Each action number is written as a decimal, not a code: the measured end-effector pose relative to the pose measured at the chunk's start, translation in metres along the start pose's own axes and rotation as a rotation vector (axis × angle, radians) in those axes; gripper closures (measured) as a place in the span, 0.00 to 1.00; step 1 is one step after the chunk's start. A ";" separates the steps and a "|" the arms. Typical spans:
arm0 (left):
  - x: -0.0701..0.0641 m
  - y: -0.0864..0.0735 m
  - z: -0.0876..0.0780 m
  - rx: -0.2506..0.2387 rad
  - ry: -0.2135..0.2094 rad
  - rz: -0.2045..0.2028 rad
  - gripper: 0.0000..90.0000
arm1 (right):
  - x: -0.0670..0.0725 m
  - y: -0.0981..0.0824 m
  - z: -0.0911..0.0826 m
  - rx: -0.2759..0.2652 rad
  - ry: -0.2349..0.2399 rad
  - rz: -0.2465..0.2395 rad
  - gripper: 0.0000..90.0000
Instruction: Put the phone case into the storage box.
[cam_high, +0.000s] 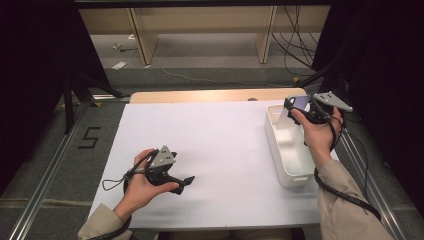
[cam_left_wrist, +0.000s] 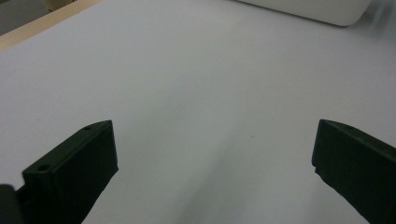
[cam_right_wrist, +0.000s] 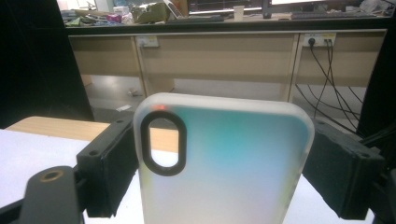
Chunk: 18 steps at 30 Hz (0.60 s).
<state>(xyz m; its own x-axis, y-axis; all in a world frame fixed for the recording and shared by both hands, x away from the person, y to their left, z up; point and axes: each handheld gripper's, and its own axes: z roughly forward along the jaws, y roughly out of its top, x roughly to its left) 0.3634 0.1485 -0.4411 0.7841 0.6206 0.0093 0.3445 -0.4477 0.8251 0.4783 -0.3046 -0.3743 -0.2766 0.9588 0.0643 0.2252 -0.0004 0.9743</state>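
One phone case (cam_right_wrist: 219, 163), frosted and faintly iridescent with a dark-rimmed oval camera cut-out, stands upright between the jaws of the right gripper (cam_high: 300, 111), its long axis running up and down and its two long edges pressed by the pads, so that gripper is clamped across the case's width. It is held in the air just above the far end of the white bin (cam_high: 287, 150), which sits at the right edge of the table; whatever comes next, I'd guess, turns on that drop straight down into the bin or a swing leftward to the open sheet. The left gripper (cam_high: 186, 181) rests well apart, low near the front left of the white table surface (cam_high: 215, 150), its jaws spread wide with nothing between them. Beyond the table's wooden far edge (cam_high: 200, 95) lie grey floor, trailing cables and pale cabinet legs.
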 end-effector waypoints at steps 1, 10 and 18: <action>0.000 0.000 0.000 0.000 0.000 0.000 0.00 | 0.000 0.000 0.000 -0.001 -0.001 0.000 0.20; 0.000 0.000 0.000 -0.001 0.000 0.000 0.00 | -0.001 0.001 0.003 0.001 -0.003 -0.003 0.20; 0.000 0.000 0.000 -0.002 0.000 0.000 0.00 | -0.001 0.002 0.005 -0.002 -0.001 -0.004 0.20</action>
<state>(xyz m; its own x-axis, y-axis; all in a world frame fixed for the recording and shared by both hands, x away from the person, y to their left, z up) 0.3639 0.1486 -0.4417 0.7839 0.6208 0.0092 0.3435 -0.4460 0.8265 0.4836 -0.3038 -0.3732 -0.2760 0.9592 0.0605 0.2228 0.0026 0.9749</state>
